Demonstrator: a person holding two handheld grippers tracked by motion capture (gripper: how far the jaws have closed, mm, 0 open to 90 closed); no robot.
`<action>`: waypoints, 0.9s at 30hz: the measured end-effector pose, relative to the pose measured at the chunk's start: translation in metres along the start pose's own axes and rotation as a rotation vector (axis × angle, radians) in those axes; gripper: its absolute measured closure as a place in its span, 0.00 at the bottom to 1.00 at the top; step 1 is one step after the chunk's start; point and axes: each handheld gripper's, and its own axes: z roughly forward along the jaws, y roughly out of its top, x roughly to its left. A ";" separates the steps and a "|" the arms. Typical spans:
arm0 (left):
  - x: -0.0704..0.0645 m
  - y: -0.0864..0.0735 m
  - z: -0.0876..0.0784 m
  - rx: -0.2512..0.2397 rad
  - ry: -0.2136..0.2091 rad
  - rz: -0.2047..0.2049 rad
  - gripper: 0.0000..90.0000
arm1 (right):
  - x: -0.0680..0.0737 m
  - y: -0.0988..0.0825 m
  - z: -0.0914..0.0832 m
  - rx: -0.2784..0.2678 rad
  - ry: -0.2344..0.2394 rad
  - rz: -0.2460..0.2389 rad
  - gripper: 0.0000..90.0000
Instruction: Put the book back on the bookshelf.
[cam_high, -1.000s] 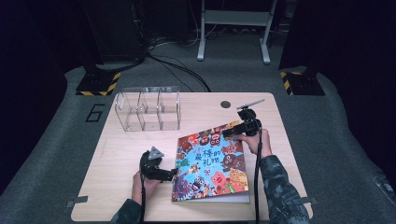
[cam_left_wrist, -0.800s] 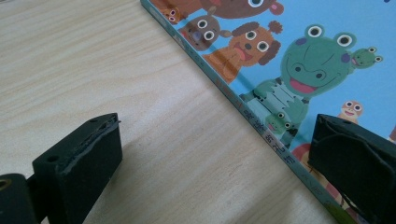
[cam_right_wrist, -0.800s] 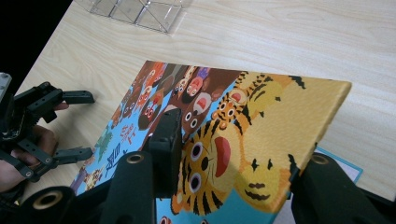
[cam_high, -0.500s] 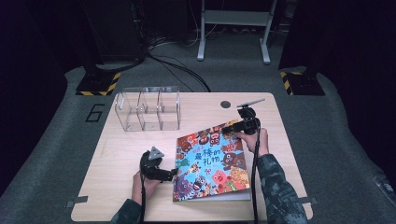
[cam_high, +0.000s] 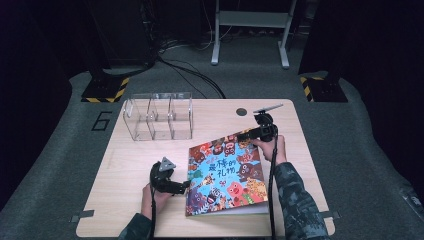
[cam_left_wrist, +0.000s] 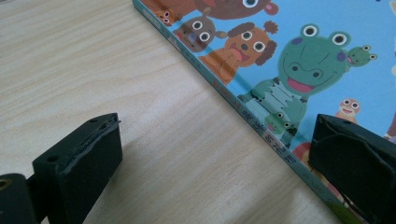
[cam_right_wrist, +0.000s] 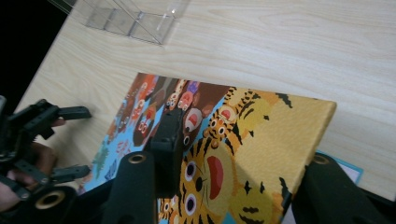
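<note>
We are pinching the picture book's (cam_high: 227, 172) stiff, slick front cover at its far corner with the closing right gripper (cam_high: 248, 134), lifting it off the table (cam_high: 125, 175); the left gripper (cam_high: 186, 186), jaws spread, is bracing the spine.

In the left gripper view the picture book (cam_left_wrist: 299, 70) runs off the top and right edges, and one jaw covers part of its spine. In the right gripper view, the right tongs (cam_right_wrist: 233, 186) hide the cover's near part, and the clear organizer (cam_right_wrist: 130, 18) is cut by the top edge.
</note>
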 end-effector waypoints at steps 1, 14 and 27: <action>0.000 0.000 0.000 -0.002 -0.001 0.000 0.03 | 0.000 0.000 0.000 -0.001 0.001 -0.001 0.65; 0.000 0.000 0.000 -0.007 -0.002 -0.007 0.03 | 0.024 0.010 -0.010 -0.037 0.040 -0.058 0.76; 0.003 -0.001 -0.002 -0.001 -0.022 -0.016 0.03 | 0.035 0.010 -0.014 -0.064 0.010 -0.099 0.77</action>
